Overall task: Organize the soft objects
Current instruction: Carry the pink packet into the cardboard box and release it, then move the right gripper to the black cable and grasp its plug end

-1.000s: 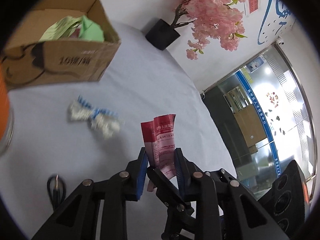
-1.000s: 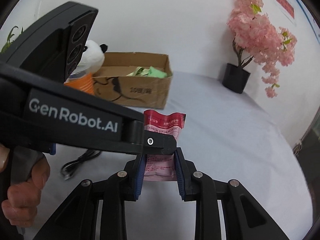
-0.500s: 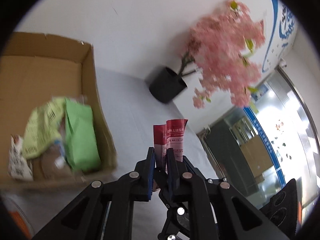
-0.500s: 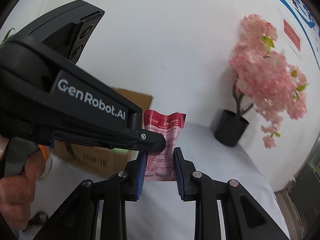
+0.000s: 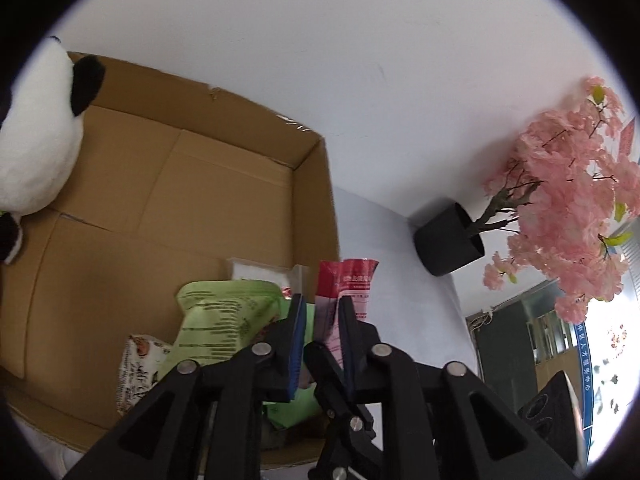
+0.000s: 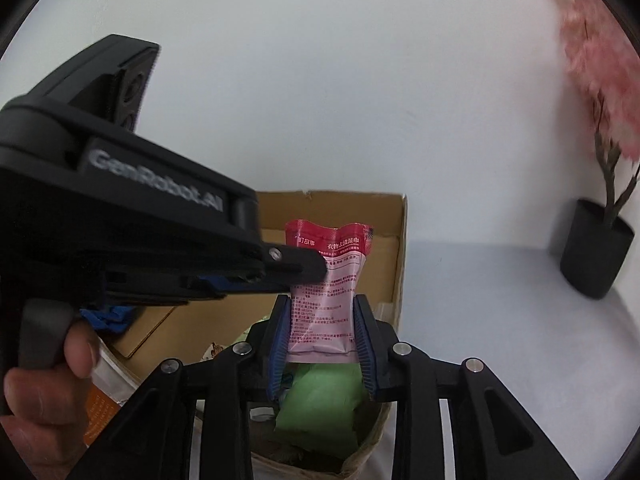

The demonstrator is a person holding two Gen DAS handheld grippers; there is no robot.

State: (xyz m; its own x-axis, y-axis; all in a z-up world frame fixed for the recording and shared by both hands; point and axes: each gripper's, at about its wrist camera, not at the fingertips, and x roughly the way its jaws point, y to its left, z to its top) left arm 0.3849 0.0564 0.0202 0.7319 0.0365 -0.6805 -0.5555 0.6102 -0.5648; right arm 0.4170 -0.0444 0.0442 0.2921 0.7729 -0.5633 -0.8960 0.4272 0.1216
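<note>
Holding the red packet (image 6: 326,280) over the box (image 6: 400,264), near its right wall: both grippers have it at once. Right gripper (image 6: 322,338) straddles the packet's lower part, jaws opening, pads close at each edge; can't tell if they press. Left gripper (image 5: 322,332) has the packet's edge between its pads, jaws opening too, a gap showing on the left pad's side.

Around the box:
- inside, under the packet: green pouches (image 5: 224,320), a white printed pouch (image 5: 138,364), a clear-wrapped white item (image 5: 260,270) behind them
- plush panda (image 5: 36,140) at the box's left rim
- black pot (image 5: 448,240) with pink blossom tree (image 5: 572,208) well right of the box, on the white table (image 5: 400,280)
- orange object (image 6: 98,416) just left of the box, partly hidden by a hand (image 6: 44,412) on the left gripper's handle

In the right wrist view the left gripper's body covers the box's left half and crosses the packet's upper left.

Versus a second ago: the packet was out over the bare table with the box well behind; now it sits above the box's interior. Both claws are looser than half a second back.
</note>
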